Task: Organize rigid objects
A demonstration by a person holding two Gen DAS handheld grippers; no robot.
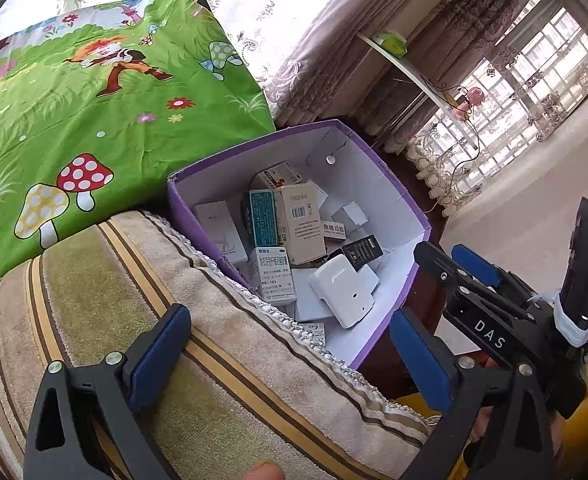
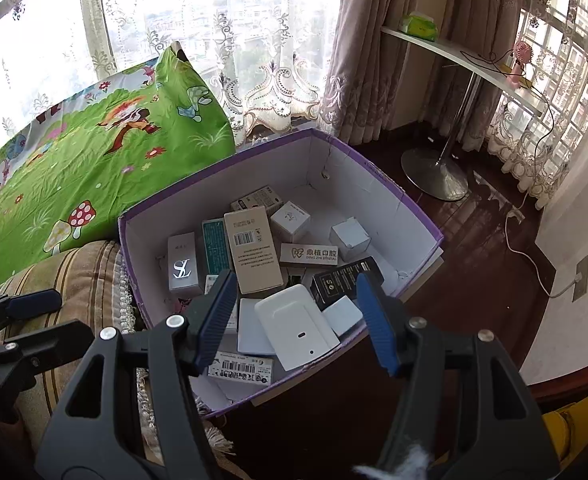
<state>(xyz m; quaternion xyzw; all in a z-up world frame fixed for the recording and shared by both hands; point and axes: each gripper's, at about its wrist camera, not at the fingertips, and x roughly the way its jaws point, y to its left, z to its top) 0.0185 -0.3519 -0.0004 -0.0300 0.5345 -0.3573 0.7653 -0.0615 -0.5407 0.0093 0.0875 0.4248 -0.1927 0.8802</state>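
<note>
A purple cardboard box (image 1: 378,168) (image 2: 414,208) with a white inside holds several small cartons: a beige barcode carton (image 2: 252,248) (image 1: 300,224), a teal carton (image 1: 262,218), a black carton (image 2: 346,280) and a white plastic device (image 2: 294,326) (image 1: 344,296). My left gripper (image 1: 290,356) is open and empty over the striped cushion (image 1: 134,288), just left of the box. My right gripper (image 2: 294,316) is open and empty above the box's near end, over the white device. The right gripper also shows in the left wrist view (image 1: 458,264).
A green cartoon-print pillow (image 1: 94,112) (image 2: 106,148) lies behind the cushion, left of the box. Lace curtains and windows stand behind. A white side table (image 2: 454,56) on a metal foot stands on the dark wooden floor (image 2: 474,240), with a cable to a wall socket (image 2: 580,278).
</note>
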